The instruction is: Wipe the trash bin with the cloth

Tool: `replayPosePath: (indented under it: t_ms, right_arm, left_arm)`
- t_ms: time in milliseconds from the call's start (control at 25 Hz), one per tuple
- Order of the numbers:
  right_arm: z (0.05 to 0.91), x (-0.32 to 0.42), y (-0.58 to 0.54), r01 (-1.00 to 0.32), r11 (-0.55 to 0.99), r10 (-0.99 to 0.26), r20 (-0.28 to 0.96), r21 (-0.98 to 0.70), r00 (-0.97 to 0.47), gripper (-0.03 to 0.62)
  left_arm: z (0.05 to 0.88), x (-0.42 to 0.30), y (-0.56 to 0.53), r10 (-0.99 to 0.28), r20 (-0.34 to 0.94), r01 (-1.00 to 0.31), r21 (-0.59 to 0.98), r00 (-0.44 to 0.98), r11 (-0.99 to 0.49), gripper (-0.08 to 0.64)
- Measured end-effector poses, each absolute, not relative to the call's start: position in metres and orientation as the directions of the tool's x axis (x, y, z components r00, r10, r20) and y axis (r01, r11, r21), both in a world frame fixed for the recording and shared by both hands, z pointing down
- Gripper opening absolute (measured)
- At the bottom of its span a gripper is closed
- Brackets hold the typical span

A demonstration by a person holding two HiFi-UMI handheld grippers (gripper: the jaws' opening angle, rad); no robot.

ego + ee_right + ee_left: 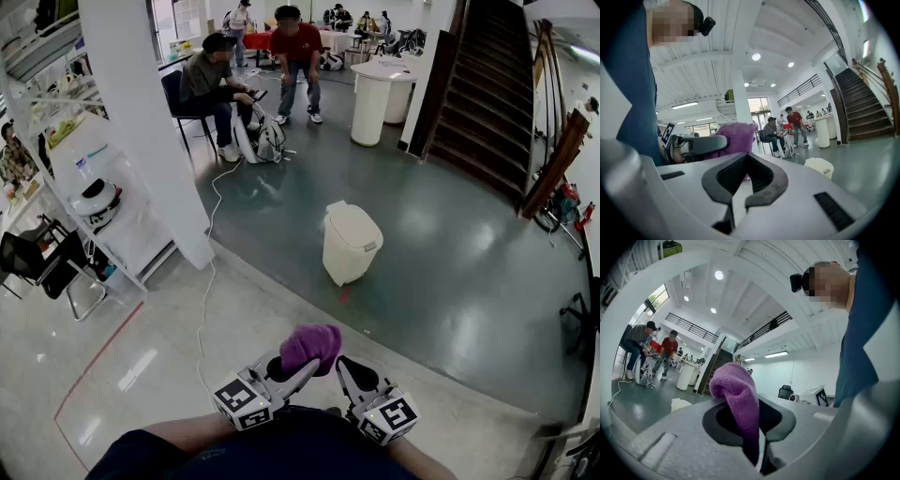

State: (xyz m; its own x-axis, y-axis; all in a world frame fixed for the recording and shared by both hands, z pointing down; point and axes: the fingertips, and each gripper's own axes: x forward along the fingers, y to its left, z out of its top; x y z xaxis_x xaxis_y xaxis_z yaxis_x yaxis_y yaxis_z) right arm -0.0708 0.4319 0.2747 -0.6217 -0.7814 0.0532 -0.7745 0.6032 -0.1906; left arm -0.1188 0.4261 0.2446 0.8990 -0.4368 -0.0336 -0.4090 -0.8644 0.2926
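Note:
The cream trash bin [352,242] stands with its lid down on the dark floor, well ahead of me. A purple cloth [309,346] bunches at the tip of my left gripper [302,367], which is shut on it. In the left gripper view the cloth [740,401] hangs pinched between the jaws, and the bin [680,404] shows small at the lower left. My right gripper [345,367] is held close beside the left, shut with nothing in it. The right gripper view shows its jaws [740,187] closed, the cloth [736,138] to the left, and the bin [819,166] to the right.
A white pillar [155,122] rises at the left, with a cable [208,272] trailing along the floor past it. Two people [253,70] with a backpack are beyond the bin. A round white table [375,94] and a staircase [487,94] are at the back right. Shelves and chairs [56,262] stand at far left.

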Motion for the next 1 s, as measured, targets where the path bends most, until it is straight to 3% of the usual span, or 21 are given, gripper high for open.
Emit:
replayPosePath:
  t_ms: [520, 1000]
  right_arm:
    - [0.276, -0.054, 0.418, -0.778, 0.587, -0.791, 0.048, -0.221, -0.610, 0.010]
    - [0.274, 0.012, 0.403, -0.777, 0.592, -0.794, 0.013, -0.215, -0.608, 0.011]
  left_arm:
    - [0.247, -0.102, 0.413, -0.434, -0.020, -0.408, 0.303, 0.901, -0.861, 0.060]
    - [0.249, -0.044, 0.400, -0.461, -0.022, -0.433, 0.304, 0.887, -0.848, 0.061]
